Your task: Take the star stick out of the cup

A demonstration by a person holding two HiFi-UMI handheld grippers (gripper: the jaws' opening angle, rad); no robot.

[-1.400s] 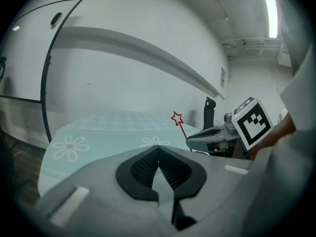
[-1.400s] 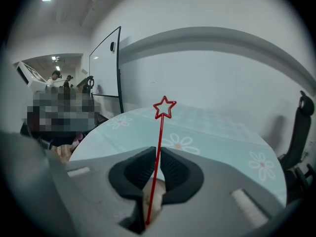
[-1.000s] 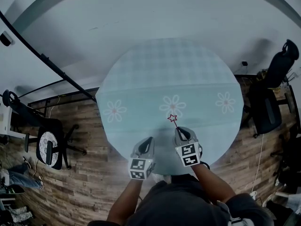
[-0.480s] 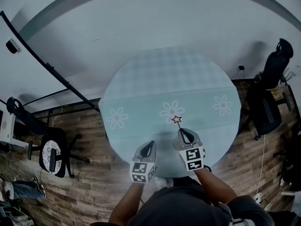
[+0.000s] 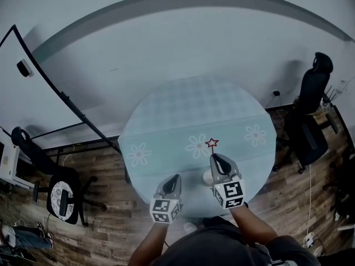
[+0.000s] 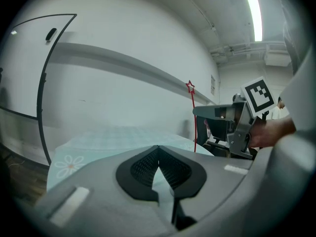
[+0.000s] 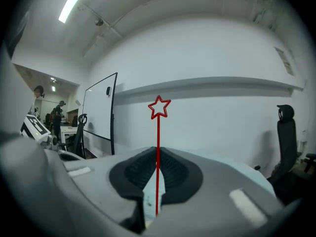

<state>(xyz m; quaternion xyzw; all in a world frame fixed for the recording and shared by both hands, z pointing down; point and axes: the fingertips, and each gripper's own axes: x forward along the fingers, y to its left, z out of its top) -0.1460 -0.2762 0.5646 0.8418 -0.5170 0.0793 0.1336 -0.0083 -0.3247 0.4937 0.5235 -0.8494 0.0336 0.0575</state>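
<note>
Red and wire-thin, the star stick (image 7: 158, 132) is held upright, pinched between the closed-in jaws of the right gripper (image 5: 216, 160). In the right gripper view the outline star at its top is seen well above the jaw tips, and its lower end is seen down in the narrow gap between the dark ribbed pads (image 7: 133, 174).

In the head view the right gripper is held over the near edge of a round table (image 5: 166, 115), which is covered with a pale blue-green cloth printed with daisies. From above, the star is seen just beside the middle daisy (image 5: 197, 147). A pale round cup (image 5: 207, 177) is seen on the table, just to the left of the right gripper and close to the near edge. Whether the stick's lower end is clear of the cup cannot be told.

The left gripper (image 6: 158, 151) is held over the near edge as well, to the left of the cup and apart from it. Its jaws are pressed together with nothing between them. In the left gripper view the stick and the right gripper are seen off to the right.

A wooden floor (image 5: 100, 165) is seen around the table, and a black office chair (image 5: 310, 104) is seen at the far right.
</note>
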